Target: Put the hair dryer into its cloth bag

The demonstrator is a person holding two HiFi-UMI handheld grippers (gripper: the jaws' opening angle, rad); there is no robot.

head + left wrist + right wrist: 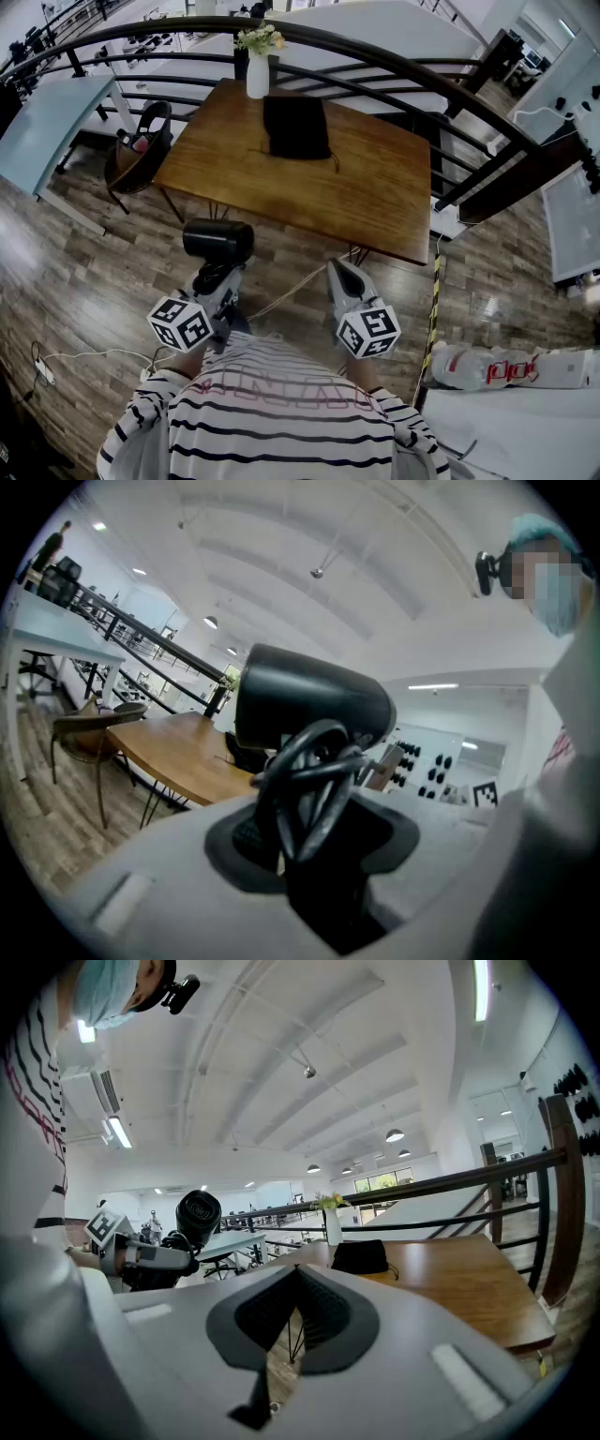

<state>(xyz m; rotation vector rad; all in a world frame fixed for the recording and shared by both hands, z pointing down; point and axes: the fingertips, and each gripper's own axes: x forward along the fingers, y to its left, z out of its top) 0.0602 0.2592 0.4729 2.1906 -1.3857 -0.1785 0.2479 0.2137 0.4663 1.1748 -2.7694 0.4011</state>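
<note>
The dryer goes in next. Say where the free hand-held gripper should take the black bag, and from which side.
Probably the near hem of the bag, where the drawstring ends stick out, approached low from the person's side. It lies flat on the table, so only an edge can be pinched.

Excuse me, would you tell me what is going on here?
A person in a striped top stands before the wooden table. The left tongs grip a black hair dryer with its cord looped up; the right tongs are shut and empty. The black cloth bag lies on the table near a white vase, the dryer not yet in it.
</note>
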